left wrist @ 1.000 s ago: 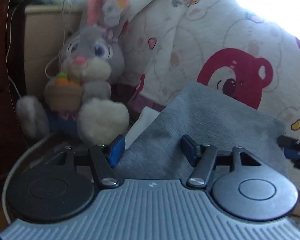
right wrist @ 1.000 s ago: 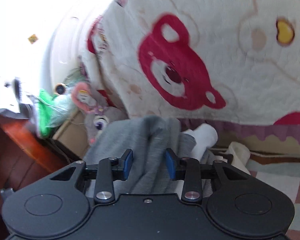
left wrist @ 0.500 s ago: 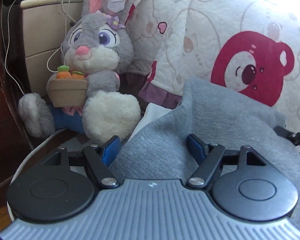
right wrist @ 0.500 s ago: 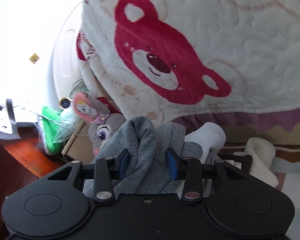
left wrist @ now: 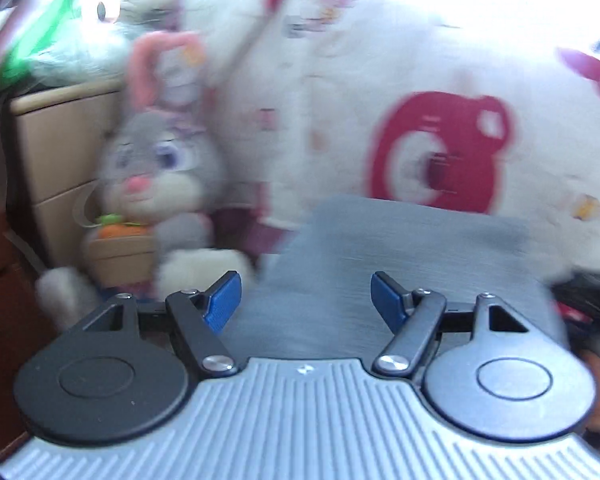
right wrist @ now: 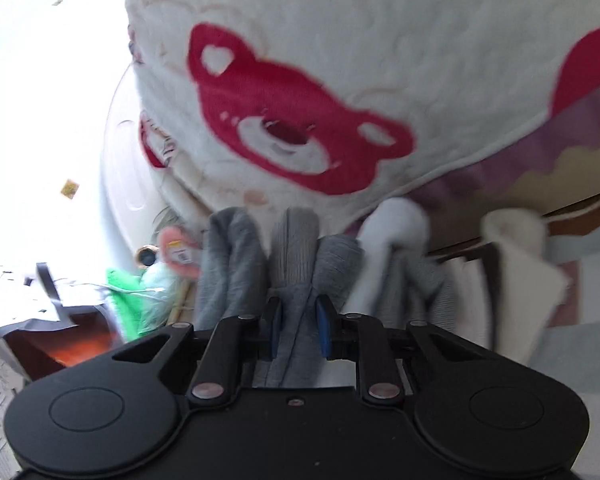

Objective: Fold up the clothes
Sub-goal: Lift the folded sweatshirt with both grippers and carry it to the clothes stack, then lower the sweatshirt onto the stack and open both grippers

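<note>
Carrots (left wrist: 118, 229) in plush rabbit's basket (left wrist: 120, 254)

In the left wrist view the garment (left wrist: 400, 264) lies just ahead of the camera, the rabbit plush (left wrist: 160, 184) sits to its left before the drawer unit (left wrist: 56, 152), and the bear-print quilt (left wrist: 400, 92) rises behind both.

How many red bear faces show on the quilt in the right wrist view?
1 whole: a red bear face on the quilt above the grey garment. A red patch at the right edge may be another, cut off.
</note>
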`<state>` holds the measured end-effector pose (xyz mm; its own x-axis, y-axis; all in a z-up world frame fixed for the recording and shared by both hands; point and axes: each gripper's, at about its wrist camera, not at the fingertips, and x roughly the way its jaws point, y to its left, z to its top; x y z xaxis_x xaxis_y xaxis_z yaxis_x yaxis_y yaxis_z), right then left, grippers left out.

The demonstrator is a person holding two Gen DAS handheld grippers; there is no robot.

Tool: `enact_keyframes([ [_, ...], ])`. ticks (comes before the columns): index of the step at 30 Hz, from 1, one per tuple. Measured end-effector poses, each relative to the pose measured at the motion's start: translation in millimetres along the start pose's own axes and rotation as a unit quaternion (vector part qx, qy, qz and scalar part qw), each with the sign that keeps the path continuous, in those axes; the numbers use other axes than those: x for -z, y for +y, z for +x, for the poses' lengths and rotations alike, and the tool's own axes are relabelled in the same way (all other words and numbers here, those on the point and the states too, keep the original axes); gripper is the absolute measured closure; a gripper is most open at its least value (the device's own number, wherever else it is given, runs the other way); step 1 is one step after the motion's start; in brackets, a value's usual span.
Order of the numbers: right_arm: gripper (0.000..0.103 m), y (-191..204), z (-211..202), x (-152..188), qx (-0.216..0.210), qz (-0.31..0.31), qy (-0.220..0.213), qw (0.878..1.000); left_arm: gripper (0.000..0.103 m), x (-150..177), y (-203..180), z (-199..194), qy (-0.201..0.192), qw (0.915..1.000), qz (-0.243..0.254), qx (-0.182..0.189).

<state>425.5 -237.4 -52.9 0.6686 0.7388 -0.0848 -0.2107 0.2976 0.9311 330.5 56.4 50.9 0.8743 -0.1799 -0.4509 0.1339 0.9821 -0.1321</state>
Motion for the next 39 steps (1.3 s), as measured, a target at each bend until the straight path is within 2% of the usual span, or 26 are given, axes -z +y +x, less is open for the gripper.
enact_keyframes([
  [2, 0.079, 8.0, 8.1, -4.0, -0.024, -0.017, 0.013, 0.999, 0.033, 2.3, -13.1, -0.8, 0.016, 0.9994, 0.006, 0.029],
  [5, 0.079, 23.0, 20.9, -6.0, 0.046, -0.104, 0.023, 0.993, 0.032, 8.5, -30.8, 10.2, 0.033, 0.9988, 0.021, 0.029],
  [8, 0.072, 27.3, 12.7, -6.8, 0.09, -0.113, 0.002, 0.99, 0.03, 9.3, -29.1, 26.0, 0.053, 0.9973, -0.035, 0.038],
  [10, 0.072, 34.1, -5.1, -0.5, 0.092, -0.118, -0.024, 0.989, 0.029, 5.1, -34.9, 29.2, 0.059, 0.9975, -0.036, 0.014],
  [12, 0.071, 39.6, -28.1, 9.0, 0.009, -0.115, -0.046, 0.992, 0.029, 2.5, -49.5, 25.7, 0.054, 0.9982, 0.005, -0.026],
  [13, 0.064, 42.1, -35.2, 10.5, -0.037, -0.107, -0.052, 0.992, 0.029, 1.9, -58.4, 22.5, 0.048, 0.9972, 0.032, -0.047],
  [14, 0.06, 45.6, -35.4, 11.3, -0.042, -0.109, -0.049, 0.992, 0.029, 1.6, -65.9, 20.1, 0.044, 0.9954, 0.056, -0.063],
  [16, 0.056, 52.9, -33.1, 12.9, -0.033, -0.117, -0.04, 0.992, 0.029, 2.0, -70.0, 19.7, 0.043, 0.9944, 0.065, -0.071],
  [18, 0.056, 51.7, -19.5, 19.4, 0.018, -0.134, 0.001, 0.991, 0.029, -0.2, -68.2, 17.3, 0.05, 0.9948, 0.047, -0.075],
  [20, 0.054, 45.8, -16.8, 28.6, 0.043, -0.13, 0.02, 0.99, 0.028, -0.6, -67.0, 9.7, 0.062, 0.9939, 0.035, -0.084],
  [22, 0.054, 43.8, -25.4, 39.6, 0.022, -0.126, 0.037, 0.991, 0.026, 3.3, -65.3, -3.7, 0.077, 0.9915, 0.029, -0.101],
  [24, 0.054, 50.8, -39.0, 60.8, -0.034, -0.121, 0.042, 0.991, 0.023, 8.9, -63.3, -20.2, 0.089, 0.9872, 0.02, -0.131],
  [26, 0.054, 58.1, -40.9, 84.5, -0.044, -0.129, 0.074, 0.988, 0.018, 18.2, -60.3, -40.5, 0.079, 0.9864, 0.001, -0.145],
  [29, 0.054, 71.1, -36.4, 120.9, -0.005, -0.184, 0.119, 0.976, 0.015, 43.6, -59.5, -64.3, 0.087, 0.9837, -0.029, -0.155],
  [32, 0.054, 77.9, -47.2, 139.8, -0.005, -0.201, 0.163, 0.966, 0.016, 67.5, -64.7, -92.0, 0.1, 0.9796, -0.048, -0.168],
  [35, 0.055, 93.8, -83.9, 153.8, -0.014, -0.23, 0.177, 0.957, 0.015, 79.5, -87.2, -140.6, 0.059, 0.9872, -0.034, -0.144],
  [39, 0.054, 127.5, -134.4, 179.4, 0.057, -0.363, 0.165, 0.915, 0.012, 94.6, -118.0, -170.3, 0.07, 0.9888, -0.022, -0.13],
])
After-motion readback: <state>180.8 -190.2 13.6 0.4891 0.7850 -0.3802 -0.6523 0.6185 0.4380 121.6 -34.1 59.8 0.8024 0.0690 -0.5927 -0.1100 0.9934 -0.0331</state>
